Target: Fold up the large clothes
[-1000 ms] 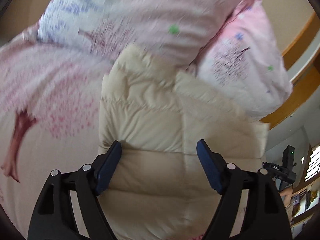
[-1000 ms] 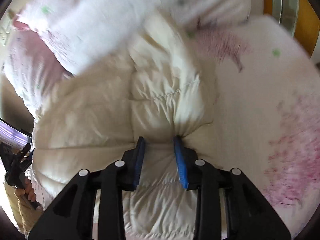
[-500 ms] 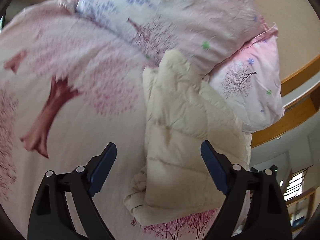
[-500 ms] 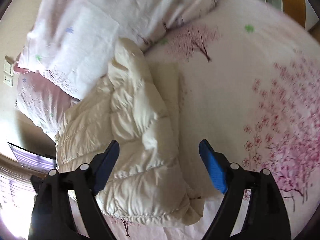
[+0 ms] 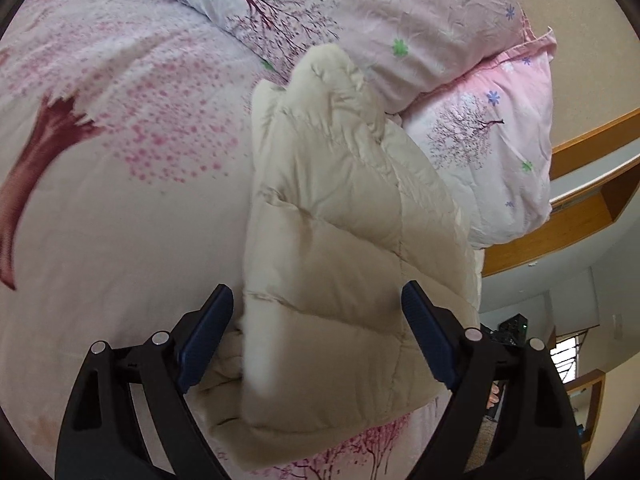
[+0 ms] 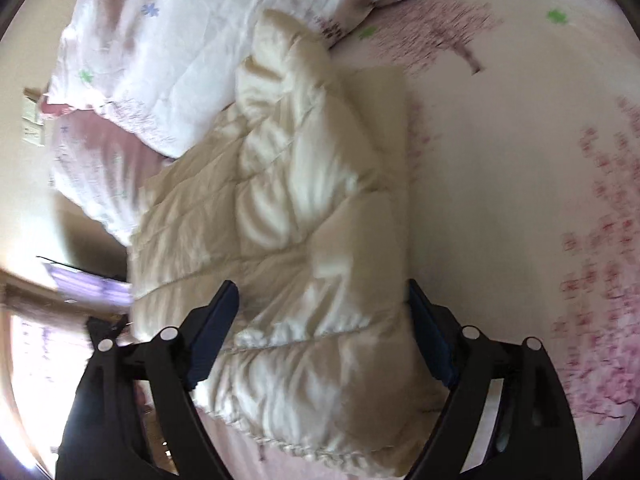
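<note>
A cream quilted puffer jacket (image 5: 344,216) lies folded in a thick bundle on the pink blossom bedsheet (image 5: 120,184), its far end propped against the pillows. My left gripper (image 5: 316,320) hovers open over the jacket's near end, and its pads touch nothing. In the right wrist view the same jacket (image 6: 304,216) fills the middle. My right gripper (image 6: 322,312) stands wide above the near part of the jacket. Its jaws are closing slightly, with the jacket below the gap and no pad pressing on it.
Two flowered pillows (image 5: 400,32) (image 5: 492,160) are stacked behind the jacket; one pillow (image 6: 168,56) shows upper left in the right wrist view. A wooden ledge (image 5: 580,216) runs past the bed's edge. Bare sheet (image 6: 500,184) spreads beside the jacket.
The right gripper, nearly shut on a jacket fold a second ago, has let go and opened wide. Both grippers drew back from the jacket, then moved lower toward its near end.
</note>
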A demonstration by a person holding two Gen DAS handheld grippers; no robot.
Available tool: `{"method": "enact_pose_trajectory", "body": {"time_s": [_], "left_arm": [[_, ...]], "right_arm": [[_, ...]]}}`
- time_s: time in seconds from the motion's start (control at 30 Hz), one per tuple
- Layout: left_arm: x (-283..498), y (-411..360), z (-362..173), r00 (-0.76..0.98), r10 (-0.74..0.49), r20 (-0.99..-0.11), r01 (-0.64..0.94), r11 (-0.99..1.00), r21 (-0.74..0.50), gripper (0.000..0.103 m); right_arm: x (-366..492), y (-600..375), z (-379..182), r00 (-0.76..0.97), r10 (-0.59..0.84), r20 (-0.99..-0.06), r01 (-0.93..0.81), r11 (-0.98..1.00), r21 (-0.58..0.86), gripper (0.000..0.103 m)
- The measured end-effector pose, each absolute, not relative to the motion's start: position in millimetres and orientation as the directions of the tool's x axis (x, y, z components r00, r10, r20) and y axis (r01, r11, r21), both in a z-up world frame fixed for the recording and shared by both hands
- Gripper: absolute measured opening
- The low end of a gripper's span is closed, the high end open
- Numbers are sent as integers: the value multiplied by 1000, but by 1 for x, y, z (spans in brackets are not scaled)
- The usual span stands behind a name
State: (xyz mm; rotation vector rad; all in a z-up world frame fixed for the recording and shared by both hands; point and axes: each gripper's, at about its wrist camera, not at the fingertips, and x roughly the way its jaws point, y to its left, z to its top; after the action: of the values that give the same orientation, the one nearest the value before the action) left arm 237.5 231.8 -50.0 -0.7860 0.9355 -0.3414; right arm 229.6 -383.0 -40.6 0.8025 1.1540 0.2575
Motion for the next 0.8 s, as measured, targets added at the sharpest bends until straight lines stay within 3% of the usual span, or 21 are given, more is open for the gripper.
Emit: {"method": "enact_pose_trajectory", "body": {"time_s": [0.17,0.23,0.27,0.3,0.33,0.4,0.43,0.5,0.57,0.8], "left_arm": [[240,215,-49,557,-590,-585,-39,685,-728,86],[241,209,-49,556,-594,-581,-32,684,-729,86],[242,205,-50,556,-603,-573,-26,676,-737,82],[242,202,-53,550,-623,-556,-24,654,-756,68],[243,200,-56,546,-639,-542,-24,635,-772,62],[244,199,-57,554,-646,-526,-17,623,-782,43],[244,200,-56,561,-649,-514,-8,617,-787,38],[242,205,-49,582,-646,-494,0,608,-794,27],[238,210,-41,603,-639,-478,14,608,-794,24],[196,248,-3,692,-595,-408,53,605,-794,21]], "right_arm": [[232,-371,-47,407,599,-689,185,685,705,68],[233,-368,-51,404,621,-671,187,662,725,50],[233,-366,-54,405,639,-654,190,640,744,45],[232,-366,-55,411,650,-639,191,624,758,35],[229,-371,-55,419,654,-630,187,617,765,29],[226,-369,-50,436,654,-618,174,613,771,23],[224,-368,-47,443,653,-615,170,612,772,20],[222,-364,-40,454,649,-611,157,617,771,18],[221,-357,-30,464,652,-600,131,619,774,16],[211,-321,1,460,711,-532,4,597,802,15]]}}
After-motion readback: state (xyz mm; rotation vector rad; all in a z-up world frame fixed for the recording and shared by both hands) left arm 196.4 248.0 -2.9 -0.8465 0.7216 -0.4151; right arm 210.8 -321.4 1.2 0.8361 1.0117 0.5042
